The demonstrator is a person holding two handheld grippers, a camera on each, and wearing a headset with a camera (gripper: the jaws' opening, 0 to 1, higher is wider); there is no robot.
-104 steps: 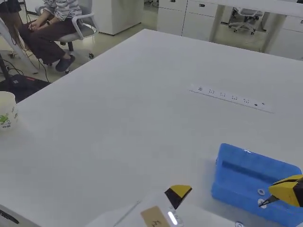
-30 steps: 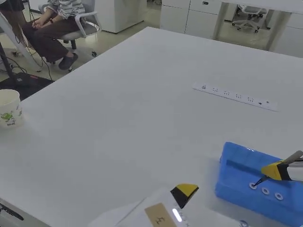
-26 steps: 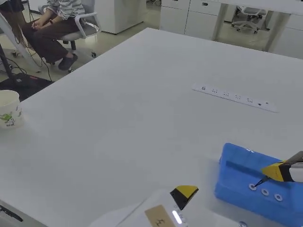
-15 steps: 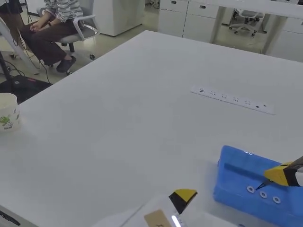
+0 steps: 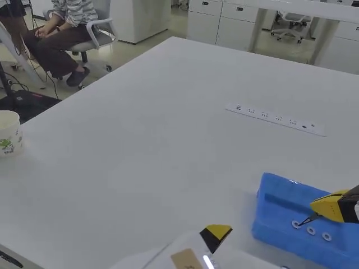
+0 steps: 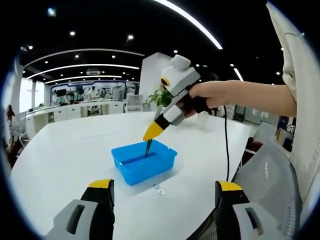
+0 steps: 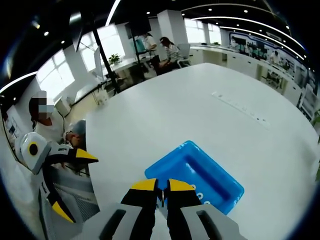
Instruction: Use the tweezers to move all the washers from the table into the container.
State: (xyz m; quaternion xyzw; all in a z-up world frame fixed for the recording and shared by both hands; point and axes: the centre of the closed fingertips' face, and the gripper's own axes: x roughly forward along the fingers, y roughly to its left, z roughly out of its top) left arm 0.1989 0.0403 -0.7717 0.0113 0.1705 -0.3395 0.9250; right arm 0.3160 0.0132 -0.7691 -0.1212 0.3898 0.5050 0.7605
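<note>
Nearest, at the bottom of the left gripper view, the left gripper [image 6: 164, 185] has its jaws spread wide with nothing between them, hovering over the table [image 5: 140, 145]. Just beyond, low centre in that view, two washers [image 6: 161, 192] lie on the bare top, close to the front wall of the blue container [image 6: 131, 172] but not touching it. Inside the container, lower right of the head view, three more washers [image 5: 311, 230] sit in a short row. The right gripper [image 7: 161, 186] comes in from the right edge, jaws clenched on the tweezers [image 6: 148, 146], which slant down into the container with the tips at the leftmost washer. Whether the tips pinch it or only rest beside it is too small to tell. Farther back, a power strip [image 5: 275, 119] lies flat at centre right, a cup [image 5: 8, 132] stands at the left edge, and a person [image 5: 64, 28] sits in a chair at upper left. Risks as I judge them: nothing steadies the container, so a tweezer tip dragging on its floor or wall could shove it onto the two outside washers. The thin tweezers could twist in the jaws if pressed hard. On the next pickup, flat washers on a smooth top may skid away or flick off when pinched off-centre.
</note>
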